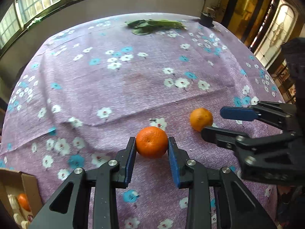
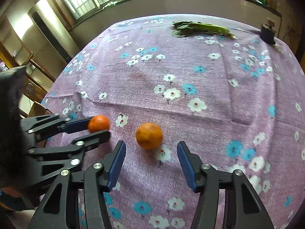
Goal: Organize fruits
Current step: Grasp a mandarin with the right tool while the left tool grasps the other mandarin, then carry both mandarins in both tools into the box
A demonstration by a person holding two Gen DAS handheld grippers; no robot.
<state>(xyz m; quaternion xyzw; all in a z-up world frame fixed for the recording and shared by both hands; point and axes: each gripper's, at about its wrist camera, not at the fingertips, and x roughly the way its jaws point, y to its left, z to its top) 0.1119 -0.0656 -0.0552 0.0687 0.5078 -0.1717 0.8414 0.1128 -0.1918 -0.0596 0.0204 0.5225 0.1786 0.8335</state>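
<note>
A: Two oranges on the purple flowered tablecloth point(image 1: 118, 87). Left gripper point(image 1: 152, 145) closed around the nearer orange point(image 1: 152, 141), blue pads touching both sides of it. Looks like the grasping step, fruit apparently not lifted off the cloth.

B: And the right gripper point(image 2: 151, 150)?

A: Spread wide, holding nothing. Second orange point(image 2: 149, 135) just ahead of the fingertips, lined up with the gap but not yet between the pads. Blurred a little in the right wrist view.

B: Destination?

A: Probably the cardboard box point(image 1: 28, 185) at the lower left edge of the left wrist view, just off the left gripper's side. Another orange in the box point(image 1: 23, 201) already, beside some white packets.

B: So roughly midway through?

A: A fair guess: one fruit boxed, two left on the table.

B: Next move?

A: For the left, a lift and a swing toward the box without loosening the squeeze. For the right, a short advance to bring the pads either side of the fruit, then a gentle close. Round fruit, so likely to roll if nudged off-centre.

B: Anything else on the table?

A: Leafy greens point(image 2: 202, 29) and a small dark holder point(image 2: 267, 32) at the far edge, well apart from the fruit.
</note>
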